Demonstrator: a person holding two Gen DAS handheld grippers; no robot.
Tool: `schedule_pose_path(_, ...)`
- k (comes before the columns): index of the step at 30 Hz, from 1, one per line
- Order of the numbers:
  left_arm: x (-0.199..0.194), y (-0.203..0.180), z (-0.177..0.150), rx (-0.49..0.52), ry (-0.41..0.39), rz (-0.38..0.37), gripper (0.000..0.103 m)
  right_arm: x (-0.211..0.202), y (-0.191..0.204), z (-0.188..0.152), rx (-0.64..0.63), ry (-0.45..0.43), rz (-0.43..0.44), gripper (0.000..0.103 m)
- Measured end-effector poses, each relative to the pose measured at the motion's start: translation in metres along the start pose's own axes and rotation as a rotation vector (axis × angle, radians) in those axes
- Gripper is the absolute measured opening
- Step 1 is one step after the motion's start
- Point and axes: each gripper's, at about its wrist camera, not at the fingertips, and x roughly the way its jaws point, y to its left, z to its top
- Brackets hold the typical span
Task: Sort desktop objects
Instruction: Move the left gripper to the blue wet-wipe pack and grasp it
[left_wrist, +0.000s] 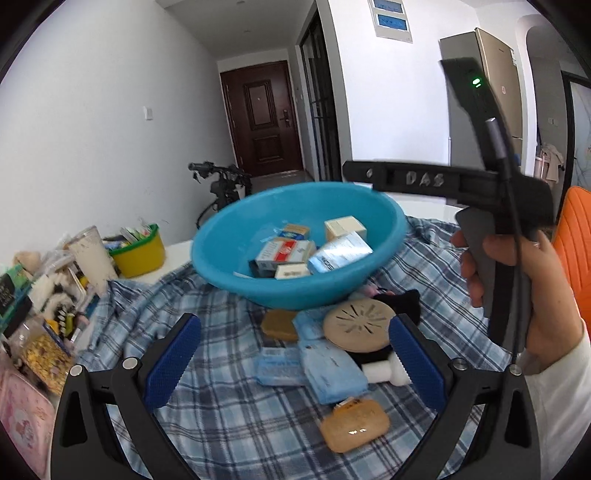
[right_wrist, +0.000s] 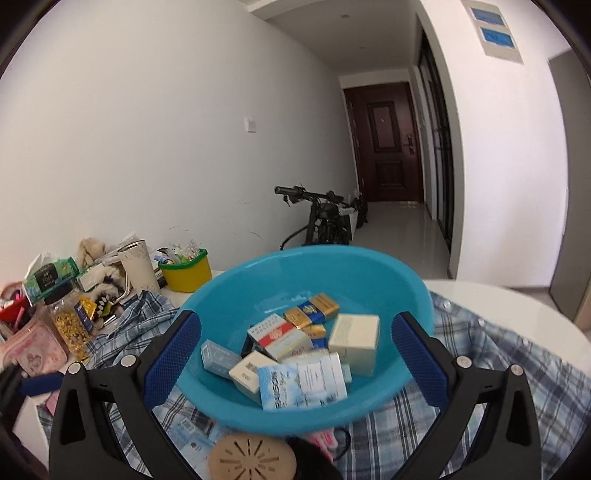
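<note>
A: How is the right hand (left_wrist: 517, 295) posed?

B: In the left wrist view it wraps the grey handle of the right hand-held gripper (right_wrist: 295, 362), knuckles toward the basin (left_wrist: 295, 240), white sleeve at the wrist. The tool's black bar reaches over the basin's far rim.

A: And the left hand-held gripper (left_wrist: 293, 363)?

B: It sits low over the plaid cloth (left_wrist: 221, 424) on the bench, fingers spread wide with nothing between them. Its hand is out of sight.

A: What does that view show that the other lacks?

B: The pile in front of the basin: blue packets (left_wrist: 332, 373), a round tan vented disc (left_wrist: 356, 323), a white bottle (left_wrist: 384, 371) and an amber case (left_wrist: 354, 424). The right wrist view catches only the disc (right_wrist: 253, 458) at its bottom edge.

A: And the right view alone?

B: It looks down into the basin (right_wrist: 258, 413), where small boxes (right_wrist: 354, 341) lie heaped, with a blue and white pack (right_wrist: 301, 380) nearest. A white bench edge (right_wrist: 517, 299) shows on the right.

A: Is the right hand-held gripper holding anything?

B: No. Its blue pads (right_wrist: 171, 356) stand wide apart, framing the basin without touching a box.
</note>
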Motion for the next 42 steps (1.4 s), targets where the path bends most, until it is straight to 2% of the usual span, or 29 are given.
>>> schedule_pose_path(8,0.040,-0.029,-0.025,0.050,0.088,-0.008,0.103,-0.061,-0.027,-0.055,0.114,-0.008,-0.030,0.103)
schedule_pose_path(14,0.062,-0.027,-0.038,0.045,0.139,0.010,0.103,-0.082,-0.045,-0.103,0.214,0.061,-0.037,0.103)
schedule_pose_path(16,0.067,-0.026,-0.040,0.040,0.150,0.014,0.101,-0.092,-0.047,-0.112,0.236,0.037,-0.059,0.103)
schedule_pose_path(18,0.072,-0.027,-0.043,0.046,0.162,0.022,0.091,-0.106,-0.048,-0.118,0.257,-0.010,-0.083,0.103)
schedule_pose_path(19,0.075,-0.028,-0.044,0.050,0.170,0.024,0.080,-0.109,-0.046,-0.119,0.261,-0.006,-0.090,0.103)
schedule_pose_path(20,0.077,-0.028,-0.045,0.050,0.175,0.021,0.067,-0.108,-0.044,-0.120,0.253,0.014,-0.095,0.103)
schedule_pose_path(22,0.082,-0.028,-0.047,0.043,0.194,0.000,0.056,-0.103,-0.038,-0.120,0.207,0.063,-0.101,0.103)
schedule_pose_path(26,0.088,-0.031,-0.052,0.056,0.208,-0.001,0.056,-0.100,-0.026,-0.127,0.133,0.099,-0.099,0.103)
schedule_pose_path(32,0.091,-0.032,-0.055,0.060,0.217,-0.003,0.056,-0.095,-0.016,-0.133,0.125,0.122,-0.065,0.103)
schedule_pose_path(42,0.094,-0.030,-0.057,0.061,0.218,-0.018,0.056,-0.094,-0.021,-0.140,0.148,0.148,-0.079,0.103)
